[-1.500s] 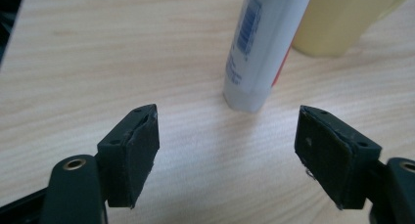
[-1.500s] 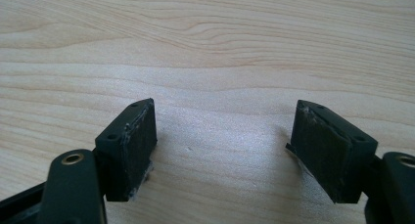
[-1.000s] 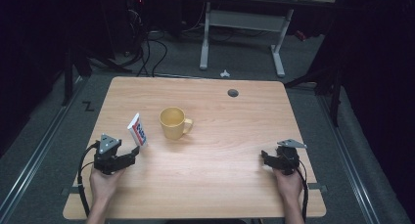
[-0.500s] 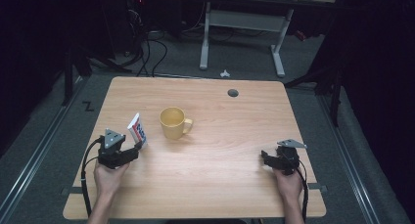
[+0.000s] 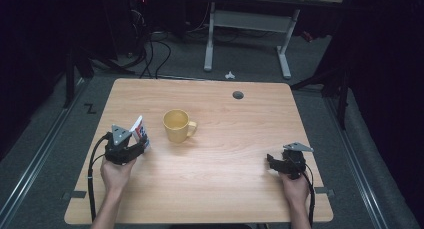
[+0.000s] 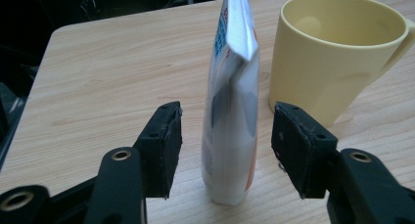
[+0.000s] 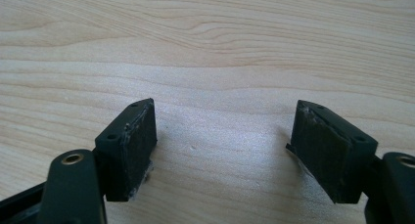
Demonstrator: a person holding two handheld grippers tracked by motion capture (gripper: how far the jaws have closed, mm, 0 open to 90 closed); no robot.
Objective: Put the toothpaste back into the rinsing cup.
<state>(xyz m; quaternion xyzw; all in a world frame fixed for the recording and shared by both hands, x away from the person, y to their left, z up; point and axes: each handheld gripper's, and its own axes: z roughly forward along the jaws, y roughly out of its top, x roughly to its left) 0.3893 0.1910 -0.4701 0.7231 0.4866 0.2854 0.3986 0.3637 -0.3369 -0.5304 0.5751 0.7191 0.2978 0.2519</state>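
- On the table's left half, high view: left gripper (image 5: 134, 148) sits right at a small white pouch (image 5: 139, 132) with red and blue print, standing upright just left of the yellow mug (image 5: 176, 125). Mug upright, handle to its right, apart from the pouch. Jaw spread hard to read from up here.
- Same view, right side: right gripper (image 5: 272, 161) rests low near the front right of the wooden table (image 5: 240, 134), well apart from pouch and mug, nothing near it. Small dark grommet (image 5: 238, 95) near the far edge.
- Left gripper view: pouch (image 6: 230, 111) stands edge-on between the two black jaws, bottom on the wood, top seam pinched flat. Jaws spread wide, a gap on each side, no pad touching. Mug (image 6: 333, 53) just behind and right of the pouch, looks empty from here.
- Right gripper view: right gripper (image 7: 222, 150) jaws wide apart over bare wood, holding nothing.
- Step, my read: pre-grasp on the pouch; left gripper is lined up, not closed yet.
- Next move, my read: close the jaws squarely on the pouch's lower body, gently, since it's soft and could buckle or tip. Keep the right-hand jaw off the mug wall. Then lift straight; likely goes toward the mug, can't be sure.
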